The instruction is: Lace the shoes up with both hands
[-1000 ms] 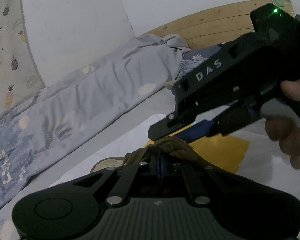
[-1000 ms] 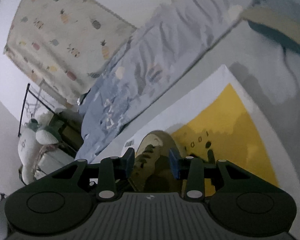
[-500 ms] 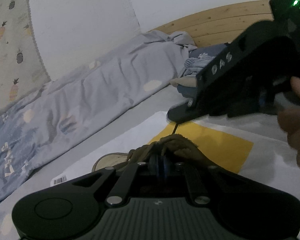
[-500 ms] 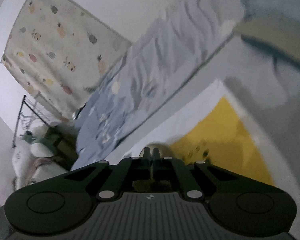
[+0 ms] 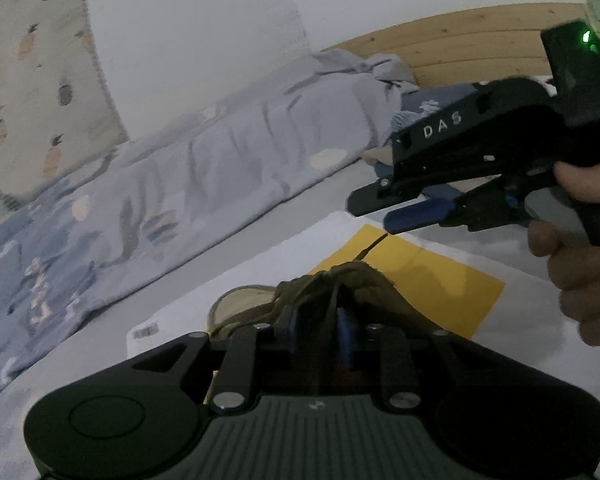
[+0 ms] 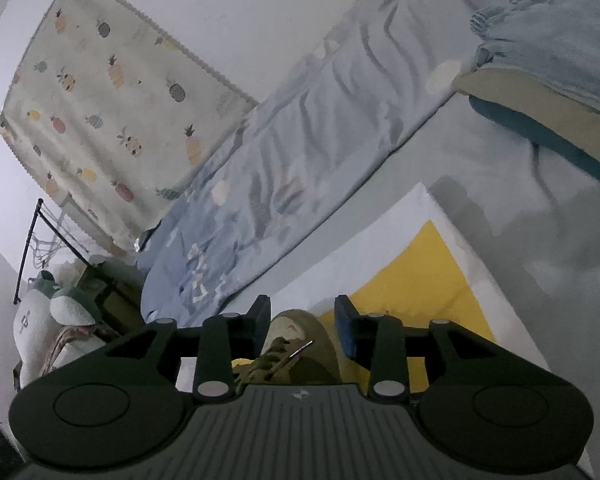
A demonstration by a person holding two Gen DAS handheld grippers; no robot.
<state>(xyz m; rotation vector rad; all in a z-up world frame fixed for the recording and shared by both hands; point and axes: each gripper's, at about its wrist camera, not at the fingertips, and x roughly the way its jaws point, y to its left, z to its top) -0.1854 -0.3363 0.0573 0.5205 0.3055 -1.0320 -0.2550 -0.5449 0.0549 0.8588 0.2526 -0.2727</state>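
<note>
Both claws, 2 (image 5: 320, 320) (image 6: 303, 322), stand parted, just opened, over 1 shoe (image 6: 300, 344).

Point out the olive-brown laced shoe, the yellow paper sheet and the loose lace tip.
Olive-brown laced shoe (image 6: 300, 330): right wrist view, toe.
Yellow paper sheet (image 5: 432, 276): left wrist view, bare middle.
Loose lace tip (image 6: 303, 348): right wrist view, stiff end.
</note>
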